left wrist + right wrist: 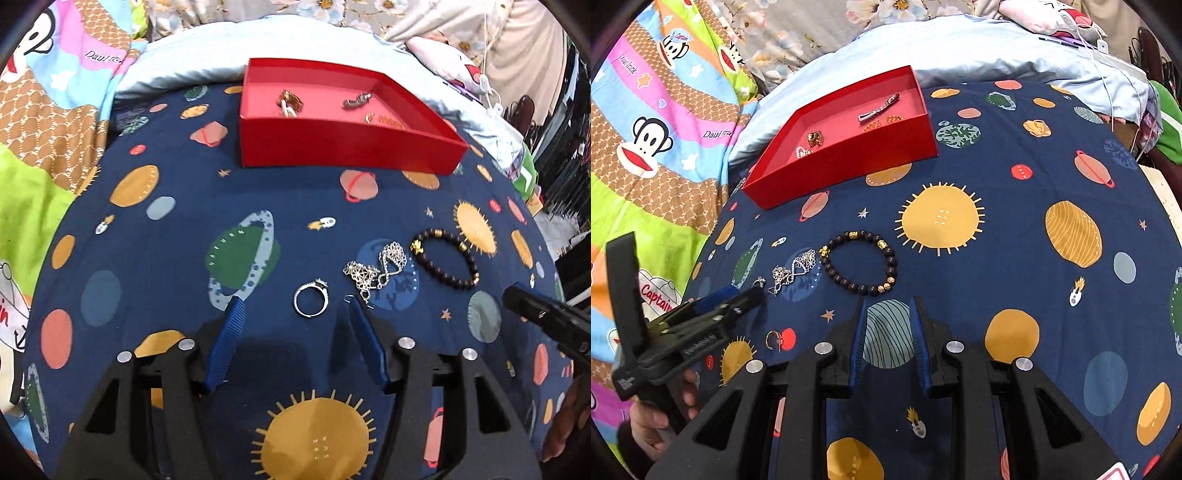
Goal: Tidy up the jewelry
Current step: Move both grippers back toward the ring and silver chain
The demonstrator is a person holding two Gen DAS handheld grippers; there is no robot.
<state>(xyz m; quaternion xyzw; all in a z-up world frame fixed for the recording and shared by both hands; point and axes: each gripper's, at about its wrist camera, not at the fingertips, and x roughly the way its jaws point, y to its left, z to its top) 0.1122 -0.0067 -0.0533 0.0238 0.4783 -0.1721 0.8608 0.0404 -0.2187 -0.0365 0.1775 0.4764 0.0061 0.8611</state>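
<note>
Your left tool (pixel 295 306) is open, with the silver ring (pixel 311 297) lying between its tips. Your right tool (pixel 888 308) is open and empty; the beaded bracelet (pixel 863 262) lies at 11 o'clock, the red box (pixel 849 162) farther, on the bed.
</note>
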